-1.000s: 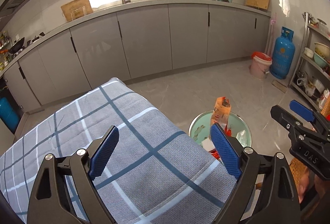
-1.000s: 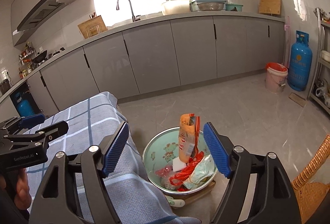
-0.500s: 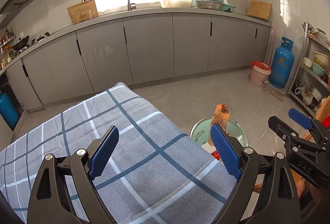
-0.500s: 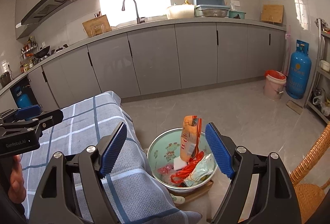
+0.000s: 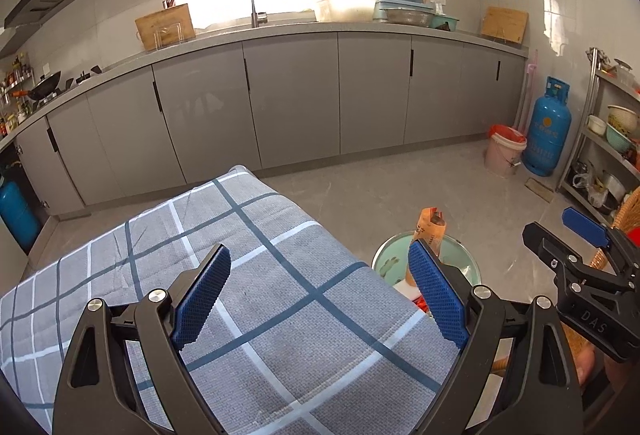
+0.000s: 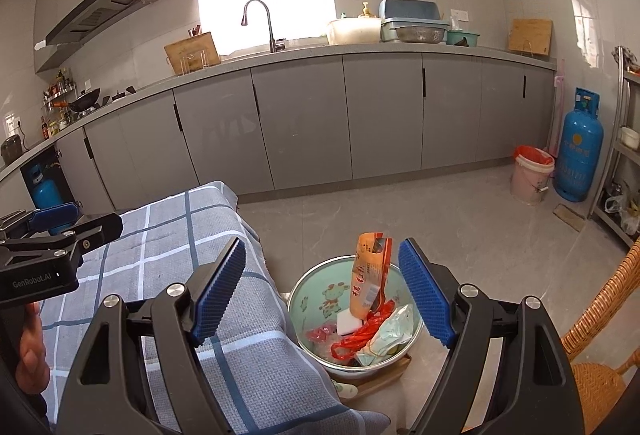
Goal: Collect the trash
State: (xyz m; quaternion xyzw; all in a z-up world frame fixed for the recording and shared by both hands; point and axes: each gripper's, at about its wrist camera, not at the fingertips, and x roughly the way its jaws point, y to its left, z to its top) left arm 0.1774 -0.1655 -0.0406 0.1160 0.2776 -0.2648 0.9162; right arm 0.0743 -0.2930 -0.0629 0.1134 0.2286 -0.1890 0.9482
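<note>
A pale green enamel basin (image 6: 316, 301) stands on the floor beside the table and holds trash: an upright orange snack packet (image 6: 368, 275), a white block, a red plastic bag (image 6: 362, 333) and a pale wrapper. My right gripper (image 6: 322, 289) is open and empty, raised above the basin and the table edge. My left gripper (image 5: 320, 295) is open and empty above the grey checked tablecloth (image 5: 248, 275). The basin (image 5: 386, 265) and packet (image 5: 430, 231) show partly behind its right finger. Each gripper shows in the other's view.
Grey kitchen cabinets (image 6: 360, 115) with a sink line the back wall. A pink bucket (image 6: 532, 179) and a blue gas cylinder (image 6: 578, 151) stand at the right. A wicker chair (image 6: 600, 355) is at the near right, a metal shelf (image 5: 612, 139) further right.
Both grippers have tilted up and drawn back a little, so more of the wall and window shows. Both stay open and empty. The trash in the basin has not moved.
</note>
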